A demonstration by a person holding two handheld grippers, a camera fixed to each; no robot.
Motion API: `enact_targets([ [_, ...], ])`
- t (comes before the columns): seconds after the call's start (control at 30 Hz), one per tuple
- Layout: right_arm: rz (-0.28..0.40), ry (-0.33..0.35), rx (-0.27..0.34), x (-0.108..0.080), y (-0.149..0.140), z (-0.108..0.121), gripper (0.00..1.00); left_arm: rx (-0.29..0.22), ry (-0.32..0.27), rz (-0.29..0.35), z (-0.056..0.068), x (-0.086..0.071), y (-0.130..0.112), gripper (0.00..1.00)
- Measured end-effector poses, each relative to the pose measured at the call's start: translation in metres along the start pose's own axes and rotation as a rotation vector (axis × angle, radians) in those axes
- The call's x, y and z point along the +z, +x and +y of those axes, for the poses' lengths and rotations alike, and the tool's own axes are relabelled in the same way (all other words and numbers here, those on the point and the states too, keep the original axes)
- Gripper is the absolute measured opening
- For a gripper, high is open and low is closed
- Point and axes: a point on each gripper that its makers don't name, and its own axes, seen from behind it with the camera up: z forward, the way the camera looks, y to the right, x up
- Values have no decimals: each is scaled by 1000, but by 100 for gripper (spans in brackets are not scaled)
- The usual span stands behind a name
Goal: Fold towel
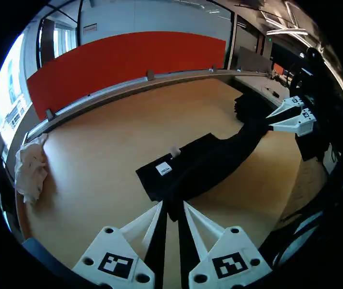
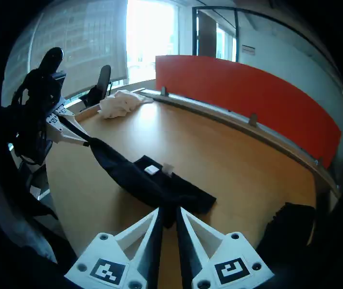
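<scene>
1. My left claw [image 1: 173, 214] is pinched narrow on one end of the black towel [image 1: 205, 159], and my right claw [image 2: 168, 216] is pinched just as narrow on the other end. The edge between them is raised as a dark band. The rest of the towel lies on the tabletop [image 1: 99, 144] with its white label [image 1: 163, 168] facing up.
2. The biggest risk, I judge, is that each claw holds only a small bite of fabric. If I pull the claws apart too hard, a corner could slip out and the fold would collapse.
3. The held edge looks bunched rather than flat. Laid over like that, it would probably leave a ropey ridge instead of a clean fold.
4. If I carry the two ends across unevenly, the halves will land skewed.
5. Dragging instead of lifting could slide the whole towel toward the dark pile [image 2: 289, 221] near the tabletop's edge.
</scene>
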Motion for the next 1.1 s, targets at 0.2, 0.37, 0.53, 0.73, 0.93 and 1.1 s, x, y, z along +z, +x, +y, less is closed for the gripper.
enact_targets([
  [0.2, 1, 0, 0, -3, 1, -1, 17, -9, -4, 4, 1, -4, 1, 14],
  [0.37, -1, 0, -2, -2, 0, -1, 17, -7, -4, 3, 2, -5, 0, 14],
  [0.53, -6, 0, -3, -1, -2, 0, 17, -11, -7, -1, 3, -3, -1, 14],
  [0.73, -15, -1, -3, 2, -4, 2, 17, -21, -10, -4, 4, 0, -2, 14],
  [0.93, -31, -1, 0, 8, -7, 6, 17, -29, -9, -14, 3, 7, -2, 14],
  [1.1, -49, -3, 1, 16, -12, 11, 17, -43, -5, -25, 0, 17, -3, 14],
])
